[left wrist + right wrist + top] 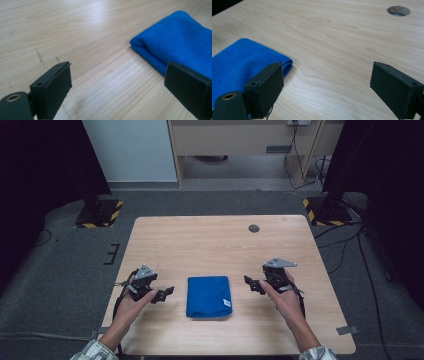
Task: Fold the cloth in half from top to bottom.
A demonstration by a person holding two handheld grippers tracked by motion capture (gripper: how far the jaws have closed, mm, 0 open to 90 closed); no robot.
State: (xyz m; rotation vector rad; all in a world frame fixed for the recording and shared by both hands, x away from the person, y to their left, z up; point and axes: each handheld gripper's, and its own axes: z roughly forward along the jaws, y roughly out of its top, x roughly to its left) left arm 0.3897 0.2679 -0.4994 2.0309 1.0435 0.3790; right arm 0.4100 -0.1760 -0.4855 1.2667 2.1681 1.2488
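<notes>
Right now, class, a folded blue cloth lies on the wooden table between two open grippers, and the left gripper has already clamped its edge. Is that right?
Not quite. The left gripper has clamped nothing: in the left gripper view its jaws stand wide apart over bare wood, short of the folded blue cloth. The rest holds: the cloth lies on the wooden table between it and the open right gripper.

Two forearms come in from the near edge of the scene, each sleeve in a pale checked fabric, each hand wrapped around a gripper. The left hand (131, 302) holds the left gripper (167, 292) low, its jaws pointing inward toward the middle and standing wide apart. The right hand (285, 297) holds the right gripper (250, 282) the same way, mirrored, jaws also spread wide with nothing between them. Both wrists angle slightly inward, a grey three-cornered plate sits atop each gripper, and the two grippers are well apart from one another
</notes>
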